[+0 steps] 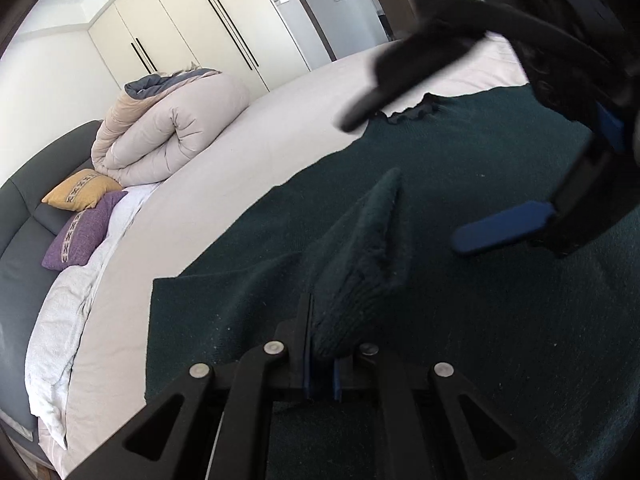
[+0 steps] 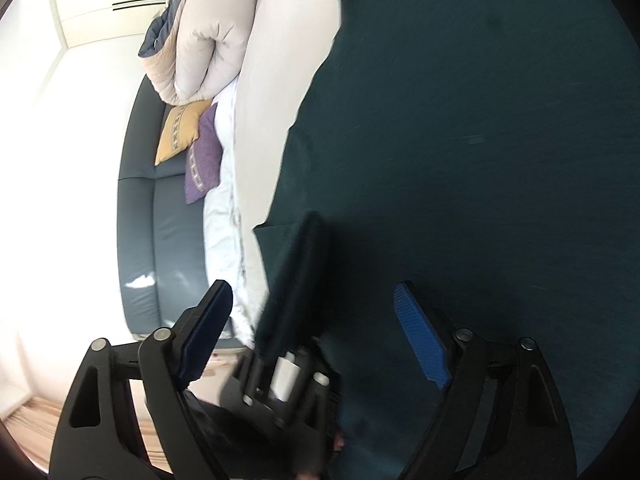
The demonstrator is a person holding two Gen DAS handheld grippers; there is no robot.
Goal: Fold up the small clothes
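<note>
A dark green knitted garment (image 1: 500,208) lies spread on the bed. My left gripper (image 1: 322,360) is shut on a bunched fold of the garment (image 1: 364,248) and lifts it into a peak. My right gripper (image 2: 316,332) is open, its blue pads wide apart, and hovers above the garment (image 2: 480,120). It shows in the left wrist view (image 1: 424,168) at the upper right, one blue pad (image 1: 504,228) close to the lifted fold. In the right wrist view the left gripper (image 2: 288,360) lies between my right fingers, holding dark cloth.
The bed has a pale sheet (image 1: 224,168). A rolled beige duvet (image 1: 168,136), a yellow cushion (image 1: 82,190) and a purple cushion (image 1: 78,232) lie by the grey headboard (image 1: 24,220). Cream wardrobe doors (image 1: 200,20) stand behind.
</note>
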